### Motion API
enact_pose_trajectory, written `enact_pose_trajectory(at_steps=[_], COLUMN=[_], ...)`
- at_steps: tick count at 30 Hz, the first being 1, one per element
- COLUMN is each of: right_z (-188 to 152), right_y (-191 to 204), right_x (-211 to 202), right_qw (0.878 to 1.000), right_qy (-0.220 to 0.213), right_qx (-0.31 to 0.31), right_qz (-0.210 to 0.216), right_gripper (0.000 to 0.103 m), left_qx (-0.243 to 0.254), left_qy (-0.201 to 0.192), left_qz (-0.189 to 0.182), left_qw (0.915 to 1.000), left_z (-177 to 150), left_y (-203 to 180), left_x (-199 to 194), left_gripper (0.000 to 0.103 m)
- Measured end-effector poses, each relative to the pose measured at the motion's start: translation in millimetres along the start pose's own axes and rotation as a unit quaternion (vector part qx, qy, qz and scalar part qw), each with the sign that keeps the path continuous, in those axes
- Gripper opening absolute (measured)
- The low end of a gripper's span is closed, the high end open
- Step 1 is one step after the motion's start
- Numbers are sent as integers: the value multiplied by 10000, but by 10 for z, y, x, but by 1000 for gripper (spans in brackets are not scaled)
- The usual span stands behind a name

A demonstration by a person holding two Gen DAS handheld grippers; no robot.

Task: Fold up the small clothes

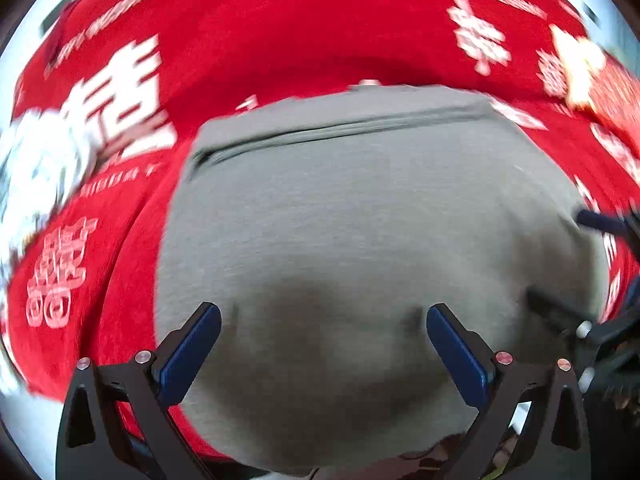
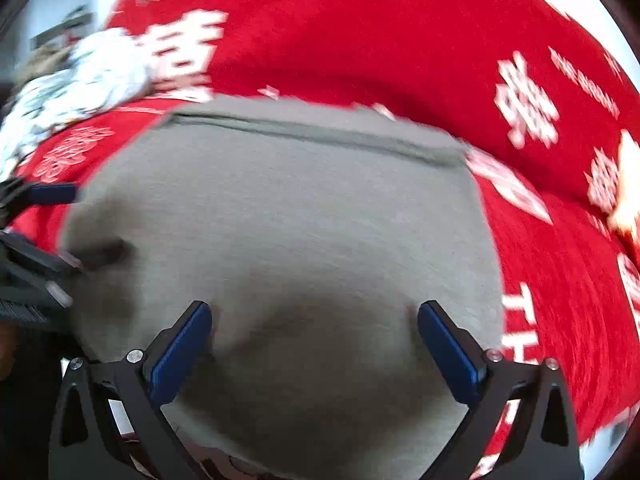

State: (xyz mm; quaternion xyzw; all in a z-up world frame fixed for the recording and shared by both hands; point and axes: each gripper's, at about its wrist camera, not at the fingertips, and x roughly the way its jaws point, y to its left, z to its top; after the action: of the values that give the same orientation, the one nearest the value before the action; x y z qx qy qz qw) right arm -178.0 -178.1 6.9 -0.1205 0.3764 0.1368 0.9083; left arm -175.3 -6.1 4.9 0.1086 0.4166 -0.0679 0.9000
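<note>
Red cloth (image 2: 360,40), white double-happiness characters, blurred letters "TH"

Both fisheye views are bright but motion-blurred; edges bend strongly, and soft dark shadows pool low-centre on the grey knit garment (image 1: 360,216).

Motion blur smeared both views. The white characters (image 1: 124,96) on the red cloth (image 1: 304,28) could not be read. The grey garment (image 1: 360,216) ran off the lower edge, its near hem unseen. A pale patterned bundle (image 2: 80,80) at the left was too blurred to identify.
</note>
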Motion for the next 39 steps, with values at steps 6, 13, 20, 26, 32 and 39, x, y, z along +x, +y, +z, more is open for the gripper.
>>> enact_pose_trajectory(at_steps=[6, 13, 20, 26, 32, 39], right_z=[-178, -423, -581, -628, -530, -47], right_y=[125, -206, -675, -492, -514, -964], right_x=[137, -46, -116, 7, -199, -555], right_qw=[9983, 9958, 9822, 9794, 9834, 9740], right_qy=[374, 693, 1146, 1339, 1115, -107], right_qx=[-431, -64, 1476, 1498, 1405, 2093], right_qz=[-77, -600, -210, -187, 263, 862], right_gripper=[102, 103, 103, 82, 14, 13], left_qx=[-163, -1322, -2640, -2489, -1844, -2033], left_qy=[439, 606, 1560, 1784, 1323, 616], left_qz=[61, 261, -434, -952, -847, -908], left_qw=[9989, 9890, 9508, 9472, 9702, 9730], left_z=[-135, -416, -730, -718, -525, 56], left_y=[107, 715, 1217, 961, 801, 1147], left_x=[139, -75, 216, 340, -34, -245], left_gripper=[103, 103, 103, 90, 14, 14])
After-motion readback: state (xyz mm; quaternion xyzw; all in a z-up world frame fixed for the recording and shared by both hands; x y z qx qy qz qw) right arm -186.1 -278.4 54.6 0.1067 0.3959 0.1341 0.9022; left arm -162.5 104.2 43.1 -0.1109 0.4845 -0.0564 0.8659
